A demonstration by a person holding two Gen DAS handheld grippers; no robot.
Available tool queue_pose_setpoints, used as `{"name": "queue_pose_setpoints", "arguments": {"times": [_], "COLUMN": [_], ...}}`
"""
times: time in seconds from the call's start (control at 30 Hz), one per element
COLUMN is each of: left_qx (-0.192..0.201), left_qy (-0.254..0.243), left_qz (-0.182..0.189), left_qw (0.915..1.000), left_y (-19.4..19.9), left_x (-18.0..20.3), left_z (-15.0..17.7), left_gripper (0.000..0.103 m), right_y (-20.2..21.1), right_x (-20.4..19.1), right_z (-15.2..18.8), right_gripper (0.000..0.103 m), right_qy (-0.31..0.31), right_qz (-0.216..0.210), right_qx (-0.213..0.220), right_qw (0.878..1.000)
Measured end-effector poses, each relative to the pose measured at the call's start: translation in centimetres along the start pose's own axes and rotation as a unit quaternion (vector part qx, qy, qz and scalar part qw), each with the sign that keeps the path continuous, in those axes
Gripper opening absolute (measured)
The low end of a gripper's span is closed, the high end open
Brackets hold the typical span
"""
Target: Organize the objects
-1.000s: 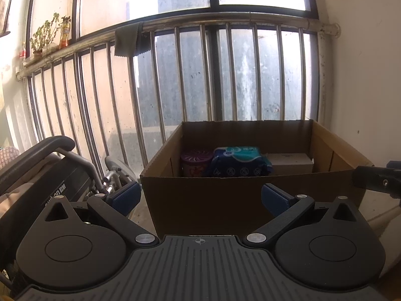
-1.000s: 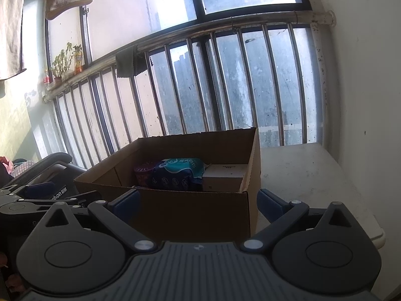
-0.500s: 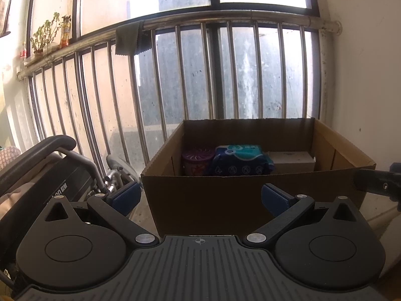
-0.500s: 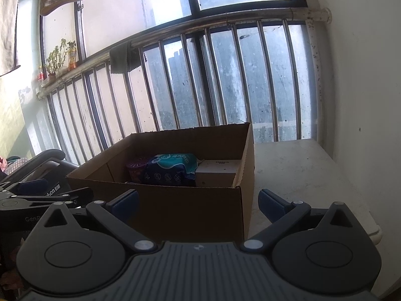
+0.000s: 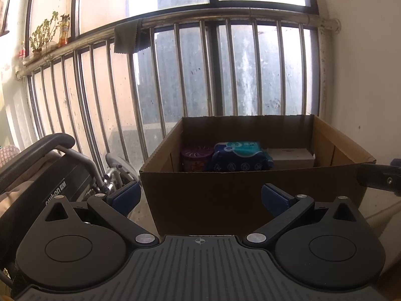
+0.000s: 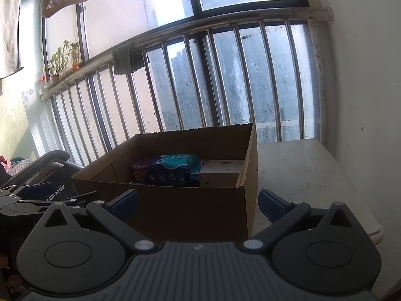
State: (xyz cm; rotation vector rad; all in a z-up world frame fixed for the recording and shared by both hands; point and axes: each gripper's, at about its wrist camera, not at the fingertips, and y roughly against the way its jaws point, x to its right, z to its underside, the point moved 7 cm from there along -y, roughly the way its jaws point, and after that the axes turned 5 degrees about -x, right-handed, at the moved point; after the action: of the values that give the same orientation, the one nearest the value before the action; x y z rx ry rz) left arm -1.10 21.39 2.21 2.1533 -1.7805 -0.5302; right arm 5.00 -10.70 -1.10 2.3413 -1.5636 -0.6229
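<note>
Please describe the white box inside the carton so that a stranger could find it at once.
Below the barred window stands an open cardboard carton. Three things line its far wall; the white box is rightmost, beside the blue soft pack. It alone is plain, pale and hard-edged.

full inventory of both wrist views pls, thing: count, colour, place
box: 1, brown cardboard, open top, on table by the railing
tub: 1, purple, in box, left end of the row
pack: 1, blue and teal, in box, middle
carton: 1, white, in box, right end
table: 1, white, under box, against the right wall
railing: 1, metal bars, behind box
cloth: 1, grey-green, hung over the top rail
plant: 1, green, on ledge at far left
bottle: 1, orange, beside plant
wheelchair: 1, black, left of box
left gripper: 1, black, blue fingers, open, empty
right gripper: 1, black, blue fingers, open, empty
</note>
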Motion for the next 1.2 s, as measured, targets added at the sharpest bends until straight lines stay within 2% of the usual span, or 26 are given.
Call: {"name": "queue_pose_setpoints", "arguments": {"times": [0.13,1.2], "left_qx": [0.003,-0.005], "left_qy": [0.0,0.002], "left_qz": [-0.001,-0.001], "left_qw": [1.0,1.0], "left_y": [0.13,-0.62], "left_x": [-0.1,-0.13], "left_z": [-0.07,0.28], "left_gripper": [0.103,0.103], "right_y": [0.01,-0.62], "right_x": [-0.16,-0.09], "right_z": [-0.13,-0.04], "right_gripper": [0.103,0.103], "right_qy": [0.01,0.005], "right_qz": [0.011,0.004], "right_qx": [0.002,-0.002], "right_qw": [1.0,1.0]}}
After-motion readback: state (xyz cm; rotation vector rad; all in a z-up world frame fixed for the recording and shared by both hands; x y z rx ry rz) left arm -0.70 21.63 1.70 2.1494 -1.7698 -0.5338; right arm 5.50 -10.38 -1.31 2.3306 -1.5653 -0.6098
